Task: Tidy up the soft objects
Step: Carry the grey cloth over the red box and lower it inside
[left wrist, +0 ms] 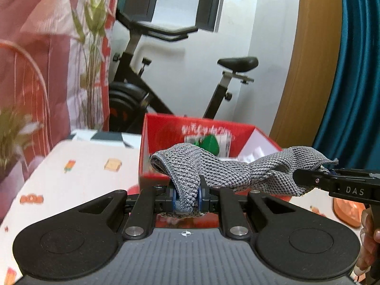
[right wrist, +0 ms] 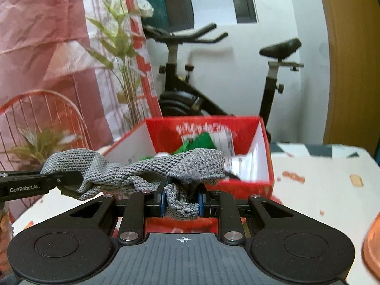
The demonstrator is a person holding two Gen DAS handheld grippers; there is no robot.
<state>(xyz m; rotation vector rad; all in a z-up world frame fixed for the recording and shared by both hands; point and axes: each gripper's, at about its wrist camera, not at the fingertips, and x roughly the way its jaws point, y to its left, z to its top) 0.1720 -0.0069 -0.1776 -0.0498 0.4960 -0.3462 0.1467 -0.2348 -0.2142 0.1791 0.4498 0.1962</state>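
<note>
We see the left claw (left wrist: 186, 198) and right claw (right wrist: 181, 201), level, each clamped on the grey knitted cloth (left wrist: 213, 166) stretched between them, the open red cardboard box (right wrist: 263, 147) just ahead.

"What's against the white wall (right wrist: 296, 23)?"
"A black exercise bike (left wrist: 147, 87), under a dark-framed window (left wrist: 180, 0)."
"And beside it?"
"Pink curtain (left wrist: 35, 23) left, wooden panel (left wrist: 308, 71) and teal drape (left wrist: 356, 71) right."

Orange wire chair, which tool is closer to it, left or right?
Left. The left tool lies between the orange wire chair and the right tool; both tools grip the gray knit cloth.
</note>
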